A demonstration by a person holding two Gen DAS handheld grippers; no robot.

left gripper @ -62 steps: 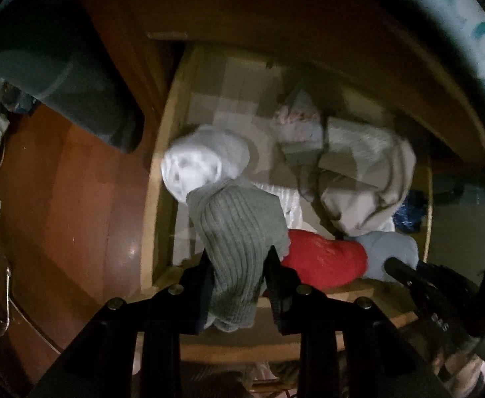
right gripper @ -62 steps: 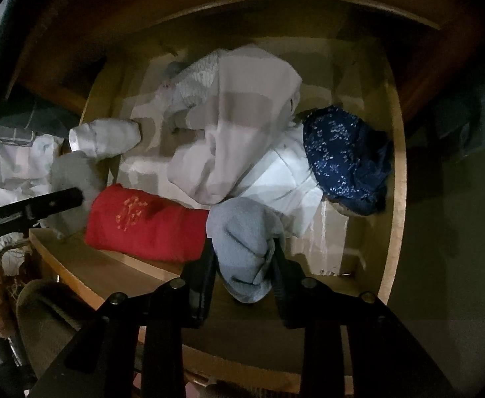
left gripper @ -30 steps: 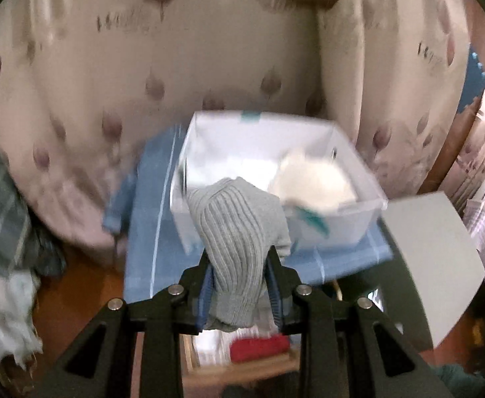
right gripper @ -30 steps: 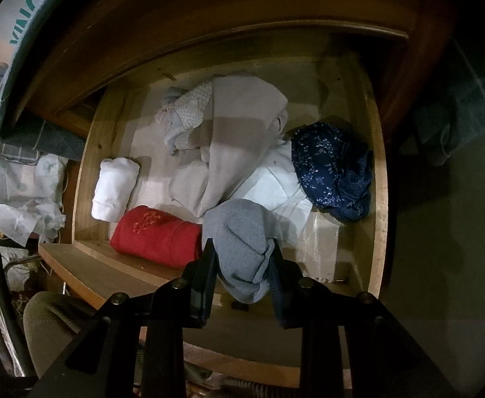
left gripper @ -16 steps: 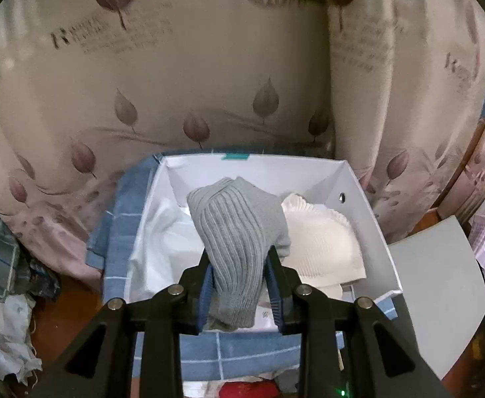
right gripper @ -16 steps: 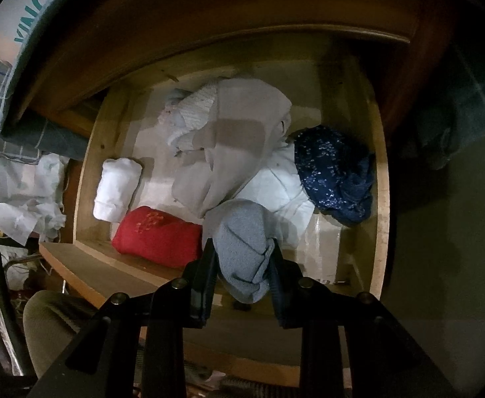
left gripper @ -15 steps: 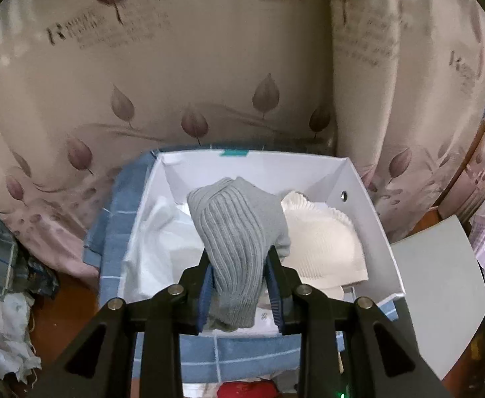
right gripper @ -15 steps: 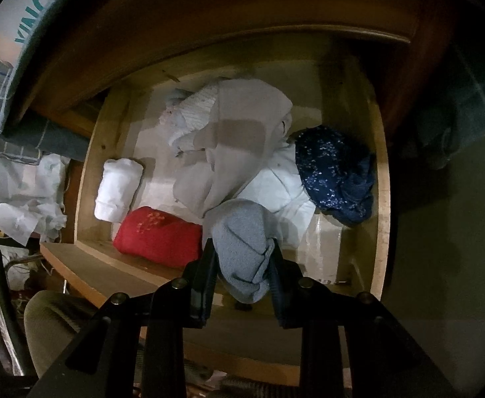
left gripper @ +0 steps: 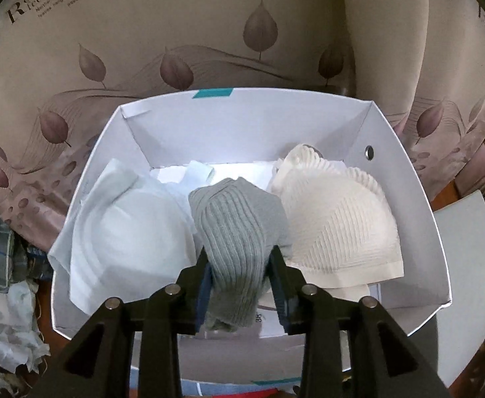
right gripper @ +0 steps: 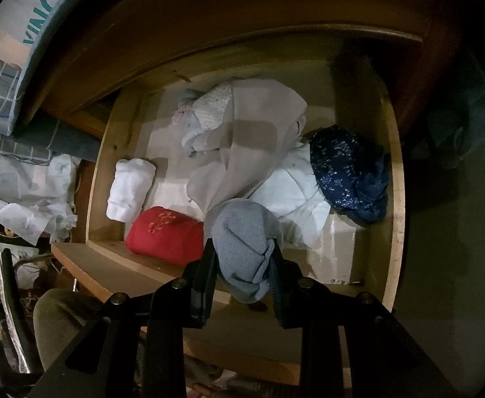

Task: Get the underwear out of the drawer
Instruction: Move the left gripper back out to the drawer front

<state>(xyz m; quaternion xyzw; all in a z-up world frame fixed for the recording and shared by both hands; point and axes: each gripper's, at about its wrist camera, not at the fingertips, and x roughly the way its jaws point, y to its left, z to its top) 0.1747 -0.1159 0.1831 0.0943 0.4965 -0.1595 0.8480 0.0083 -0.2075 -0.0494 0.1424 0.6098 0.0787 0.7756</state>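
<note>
A moment ago the left gripper (left gripper: 241, 273) was over the dark drawer with the grey roll; now it hangs over a white box (left gripper: 418, 219), low and close. The grey roll (left gripper: 239, 232) sits between its fingers (left gripper: 206, 282), and the jaws are opening, so the roll is about to be let go. In the box, a white bra (left gripper: 126, 232) lies on the left and a cream bra (left gripper: 335, 219) on the right, with the grey roll between them and touching both. The gap there is small, so the roll may land on top of a bra and tip over, or catch on a finger as the jaws spread. The box walls are tall at the sides and back, so the best way out looks to be straight up. The right gripper (right gripper: 244, 270) has not moved. It holds a blue roll (right gripper: 244, 248) tight, just above the front edge of the drawer (right gripper: 396, 199). In the drawer, from left to right, lie a white roll (right gripper: 129, 189), a red roll (right gripper: 166, 233), a beige heap (right gripper: 249, 142) and a dark blue bundle (right gripper: 348, 172). The red roll is just beside the blue one, so a sideways pull could drag it out too. There is open room near the front right corner.
</note>
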